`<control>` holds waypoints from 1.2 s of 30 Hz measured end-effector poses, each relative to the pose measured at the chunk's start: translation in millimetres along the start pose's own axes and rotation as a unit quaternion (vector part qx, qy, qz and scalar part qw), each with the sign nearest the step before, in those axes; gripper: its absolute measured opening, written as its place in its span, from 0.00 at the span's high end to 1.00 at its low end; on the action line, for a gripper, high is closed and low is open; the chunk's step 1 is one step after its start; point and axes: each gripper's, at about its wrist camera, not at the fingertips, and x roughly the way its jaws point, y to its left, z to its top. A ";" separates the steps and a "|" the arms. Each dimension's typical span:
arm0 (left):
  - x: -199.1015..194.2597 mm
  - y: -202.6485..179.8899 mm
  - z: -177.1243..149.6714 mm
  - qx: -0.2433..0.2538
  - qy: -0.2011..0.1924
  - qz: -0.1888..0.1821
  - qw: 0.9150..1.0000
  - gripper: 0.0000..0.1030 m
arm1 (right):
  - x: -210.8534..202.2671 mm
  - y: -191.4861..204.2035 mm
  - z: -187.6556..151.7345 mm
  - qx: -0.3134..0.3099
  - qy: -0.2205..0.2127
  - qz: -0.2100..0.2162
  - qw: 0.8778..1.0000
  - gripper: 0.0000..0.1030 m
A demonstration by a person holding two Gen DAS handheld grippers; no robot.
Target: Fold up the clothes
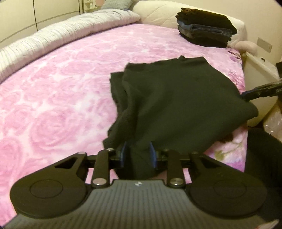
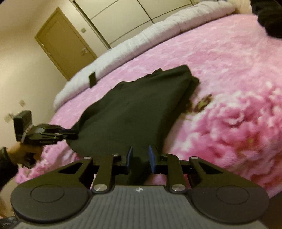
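Left wrist view catches what the other misses: a stack of folded dark clothes (image 1: 206, 28) up by the cream headboard (image 1: 158, 15) at the bed's far corner, and the right gripper (image 1: 246, 94) poking in from the right edge, nipping the black garment (image 1: 176, 98). Left gripper (image 1: 137, 155) pitched downward, blue pads pinched on a bunched fold of that garment! Right wrist view gives the door (image 2: 65, 44) and wardrobe panels (image 2: 123, 17) instead, plus the left gripper (image 2: 74, 134) out at the left, a hand (image 2: 26, 153) wrapped round its grip, sleeve showing. Right gripper (image 2: 140, 156) angled down too, narrow jaws clamped on the cloth's near edge. Garment lies partly folded near the bed's front edge, on the pink floral blanket (image 1: 52, 98), with plenty of bare blanket beyond it toward the rolled white duvet (image 2: 158, 30).
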 end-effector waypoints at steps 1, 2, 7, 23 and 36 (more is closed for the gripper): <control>-5.7 -0.5 2.1 -0.005 -0.011 -0.001 1.000 0.71 | -1.7 7.4 1.1 -0.007 -0.004 -0.006 1.000 0.72; -9.9 -1.5 4.6 -0.009 -0.024 -0.004 1.000 0.69 | -1.9 12.3 2.5 -0.012 -0.009 -0.004 1.000 0.71; 7.1 -8.7 29.4 0.014 -0.036 -0.022 0.999 0.67 | 12.0 43.8 15.6 -0.036 -0.028 0.023 0.999 0.68; 8.6 34.6 49.0 -0.022 -0.065 0.005 0.998 0.62 | 33.1 38.3 32.9 -0.053 -0.027 -0.022 0.998 0.63; 88.7 29.8 65.1 0.032 -0.008 -0.007 0.999 0.66 | 97.3 55.9 71.2 -0.203 0.036 -0.062 0.977 0.69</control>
